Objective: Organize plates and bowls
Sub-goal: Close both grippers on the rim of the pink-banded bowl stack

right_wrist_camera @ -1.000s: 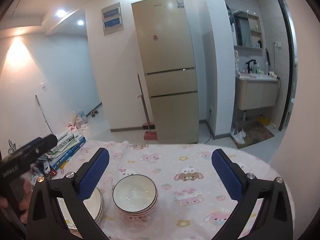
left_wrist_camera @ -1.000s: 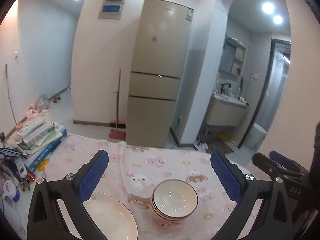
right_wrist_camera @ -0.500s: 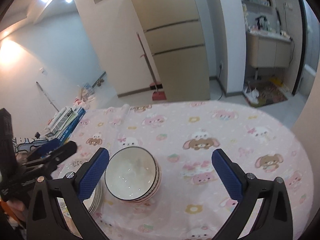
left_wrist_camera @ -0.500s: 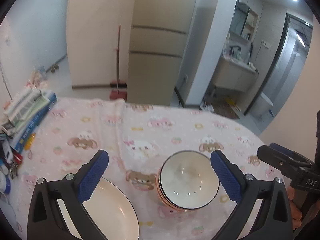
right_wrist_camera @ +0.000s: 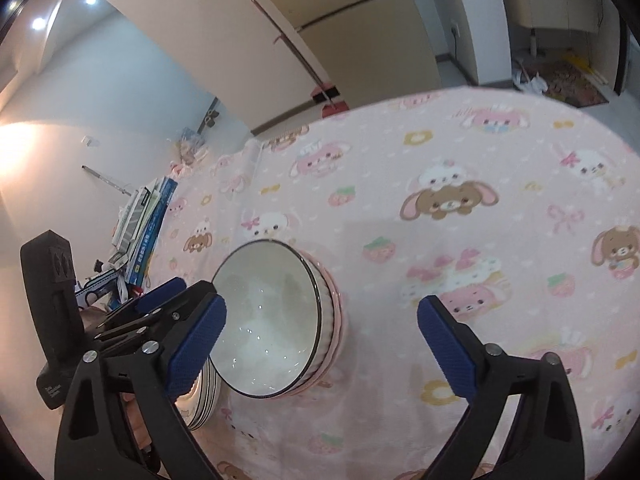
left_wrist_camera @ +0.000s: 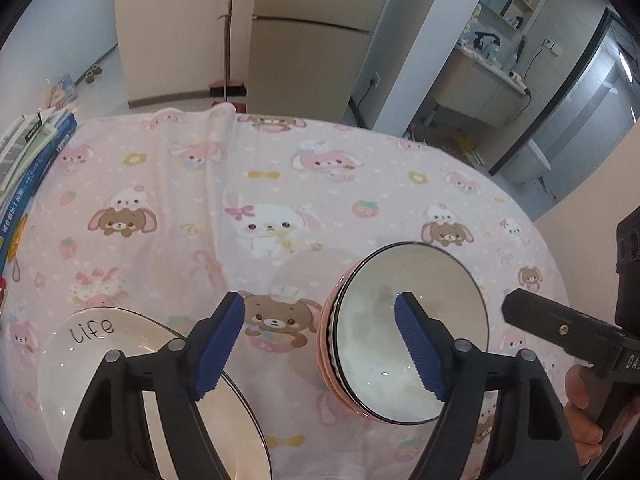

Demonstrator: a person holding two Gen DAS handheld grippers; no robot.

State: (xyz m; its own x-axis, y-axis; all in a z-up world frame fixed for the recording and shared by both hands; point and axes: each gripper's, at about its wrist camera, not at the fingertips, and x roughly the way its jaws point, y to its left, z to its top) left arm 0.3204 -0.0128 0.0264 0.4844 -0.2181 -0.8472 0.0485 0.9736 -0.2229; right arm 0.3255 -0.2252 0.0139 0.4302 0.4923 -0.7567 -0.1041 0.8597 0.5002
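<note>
Roughly, from the left edge across, left wrist view first:
Books (left_wrist_camera: 28, 160): stacked at the far left edge of the table.
Plates (left_wrist_camera: 132, 364): lower left, "life" written on the top one's rim; a stack, as the right wrist view shows its edges (right_wrist_camera: 206, 396).
Left gripper (left_wrist_camera: 320, 344): jaws apart and gripping nothing, though they have just been narrowing; left pad over the plates' rim, right pad over the bowls' opening, bare cloth between them.
Tablecloth (left_wrist_camera: 280, 184): pink, cartoon animals, covers the table.
Bowls (left_wrist_camera: 412, 332): nested stack, lower centre-right, just beside the plates; pink ribbed outside, white inside, dark rim.
Right gripper (right_wrist_camera: 320, 344): jaws wide, just closing a little, nothing held; bowls sit nearer its left pad.
Fridge (left_wrist_camera: 312, 40): upper centre, beyond the table.
</note>
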